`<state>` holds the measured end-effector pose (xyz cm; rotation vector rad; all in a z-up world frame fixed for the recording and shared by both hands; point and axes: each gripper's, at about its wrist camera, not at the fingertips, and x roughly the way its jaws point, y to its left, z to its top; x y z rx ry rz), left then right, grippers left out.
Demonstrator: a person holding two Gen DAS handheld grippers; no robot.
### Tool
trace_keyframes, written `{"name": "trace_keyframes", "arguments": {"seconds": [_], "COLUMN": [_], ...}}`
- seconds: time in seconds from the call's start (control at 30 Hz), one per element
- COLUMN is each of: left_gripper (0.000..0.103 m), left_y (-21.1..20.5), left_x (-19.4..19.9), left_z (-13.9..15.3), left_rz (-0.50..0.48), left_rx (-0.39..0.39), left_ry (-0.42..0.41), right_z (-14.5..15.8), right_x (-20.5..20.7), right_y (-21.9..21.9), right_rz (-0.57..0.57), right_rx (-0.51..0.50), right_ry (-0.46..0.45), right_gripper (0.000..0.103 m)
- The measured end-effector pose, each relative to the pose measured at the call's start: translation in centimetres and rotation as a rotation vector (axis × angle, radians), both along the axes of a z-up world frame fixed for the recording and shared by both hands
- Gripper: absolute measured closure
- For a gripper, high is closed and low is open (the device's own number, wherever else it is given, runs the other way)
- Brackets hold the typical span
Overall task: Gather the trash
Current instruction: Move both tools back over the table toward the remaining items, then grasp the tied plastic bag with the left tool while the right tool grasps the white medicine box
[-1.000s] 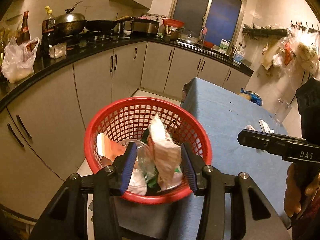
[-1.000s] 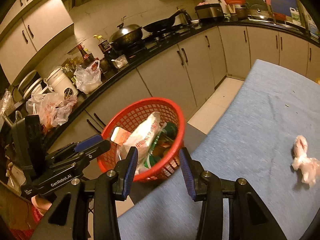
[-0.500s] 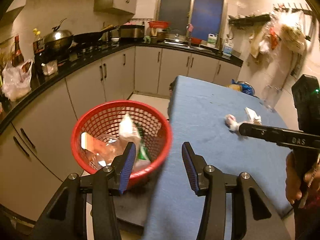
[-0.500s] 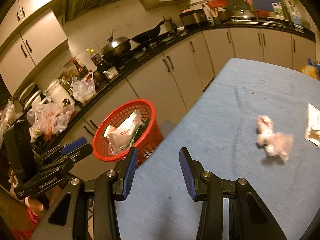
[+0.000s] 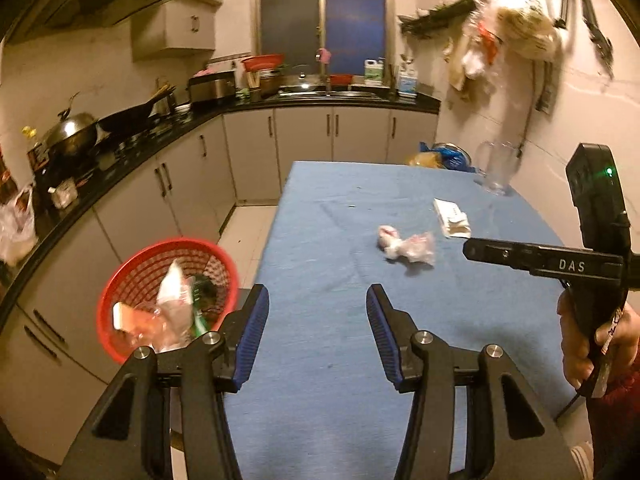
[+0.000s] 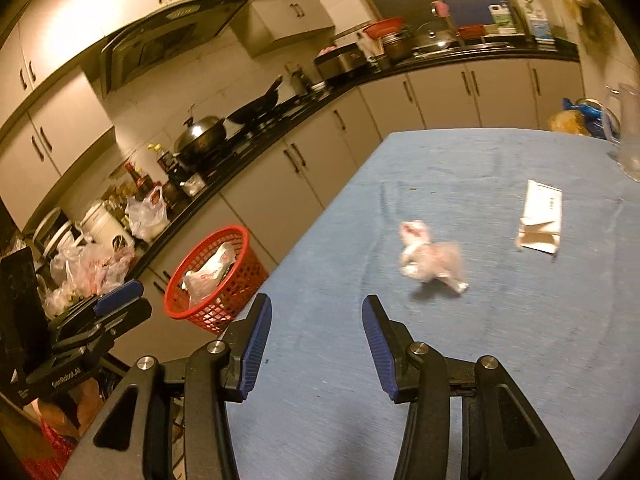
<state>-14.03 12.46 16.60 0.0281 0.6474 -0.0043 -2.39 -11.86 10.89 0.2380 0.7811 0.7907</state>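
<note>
A red mesh basket (image 5: 120,276) (image 6: 236,236) holding wrappers and plastic stands off the blue table's (image 5: 320,240) (image 6: 520,340) left edge. A crumpled pinkish-white plastic wrapper (image 5: 406,245) (image 6: 430,255) lies mid-table. A flat white paper packet (image 5: 451,216) (image 6: 540,216) lies beyond it to the right. My left gripper (image 5: 316,332) is open and empty over the table's near left part. My right gripper (image 6: 316,340) is open and empty, short of the crumpled wrapper; it shows at the right of the left wrist view (image 5: 520,256).
A clear glass jug (image 5: 496,168) stands at the table's far right, with blue and yellow bags (image 5: 440,158) behind it. Cabinets and a black counter (image 5: 120,152) with a wok and pans run along the left and back. Bags hang on the right wall.
Both grippers have swung right, away from the basket and over the table. The crumpled wrapper and paper packet have come into view ahead. Both stay open.
</note>
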Motion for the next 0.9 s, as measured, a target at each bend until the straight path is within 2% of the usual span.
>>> {"name": "trace_keyframes", "arguments": {"seconds": [0.27,0.57,0.7,0.8,0.9], "left_gripper": [0.053,0.053,0.046,0.045,0.045], "left_y": [-4.8,-8.9,-9.6,-9.6,-9.0], "left_x": [0.7,2.3,4.3,7.4,12.0], "left_z": [0.5,0.6,0.6,-0.3,-2.4], "left_rz": [-0.076,-0.147,-0.197,-0.202,-0.188], "left_rx": [0.052,0.063,0.001,-0.068,-0.156], "left_ry": [0.002,0.021,0.070,0.136,0.230], "right_z": [-0.4,-0.7,-0.7,-0.7,-1.0], "right_x": [-0.1,-0.3,0.3,1.1,2.2], "right_y": [-3.7,-7.2,-8.9,-10.2,-11.3], "right_rz": [-0.043,-0.090,-0.142,-0.203,-0.260], "right_rx": [0.033,0.054,0.065,0.061,0.050], "right_ry": [0.012,0.018,0.033,0.055,0.083], "right_gripper": [0.050,0.050,0.048,0.045,0.044]}}
